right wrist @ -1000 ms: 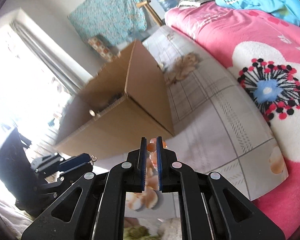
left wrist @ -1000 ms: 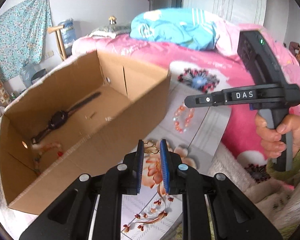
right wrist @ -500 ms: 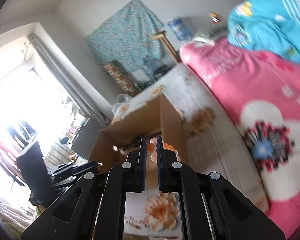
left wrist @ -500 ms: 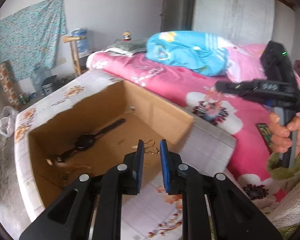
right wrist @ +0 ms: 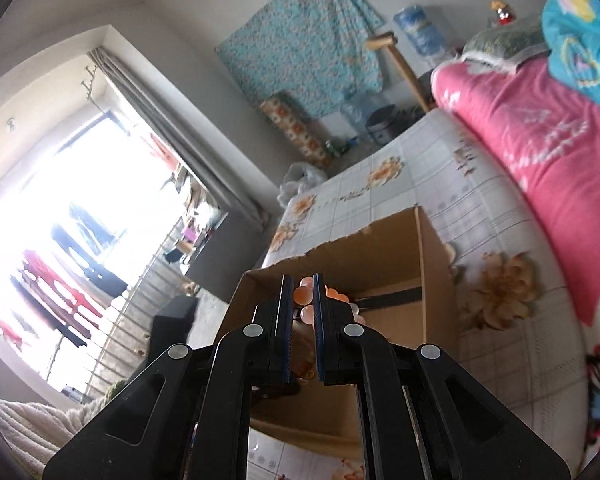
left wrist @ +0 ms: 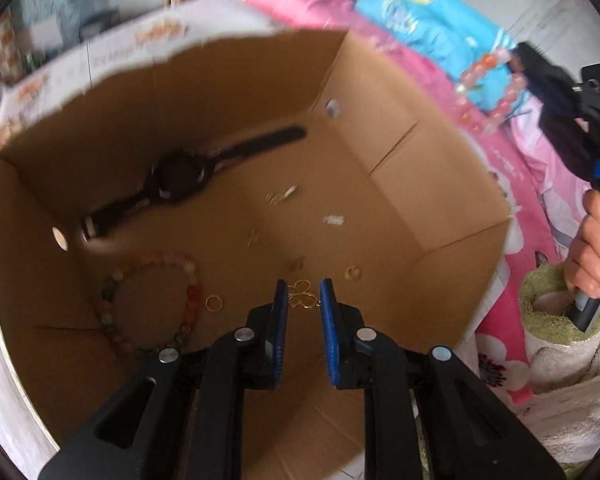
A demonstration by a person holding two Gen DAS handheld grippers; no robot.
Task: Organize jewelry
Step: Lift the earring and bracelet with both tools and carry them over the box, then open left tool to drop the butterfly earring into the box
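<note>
An open cardboard box [left wrist: 400,184] holds a black watch [left wrist: 180,178], a beaded bracelet [left wrist: 116,312] and several small gold pieces. My left gripper [left wrist: 303,294] hangs over the box, shut on a gold earring [left wrist: 302,298] between its blue pads. My right gripper [right wrist: 299,294] is shut on an orange bead bracelet [right wrist: 304,294] above the box's near rim [right wrist: 340,248]. The same bracelet [left wrist: 488,84] shows in the left wrist view, dangling from the right gripper at the upper right.
The box stands on a floral-tiled cloth [right wrist: 500,340] beside a pink blanket [right wrist: 540,132] and blue bundle [left wrist: 432,16]. A bright window [right wrist: 80,220] is at left. A hand [left wrist: 592,256] holds the right gripper's handle.
Both grippers have lifted off the cloth and moved over the box. The left one carries the earring above the box floor; the right one carries the orange bracelet to the rim.
</note>
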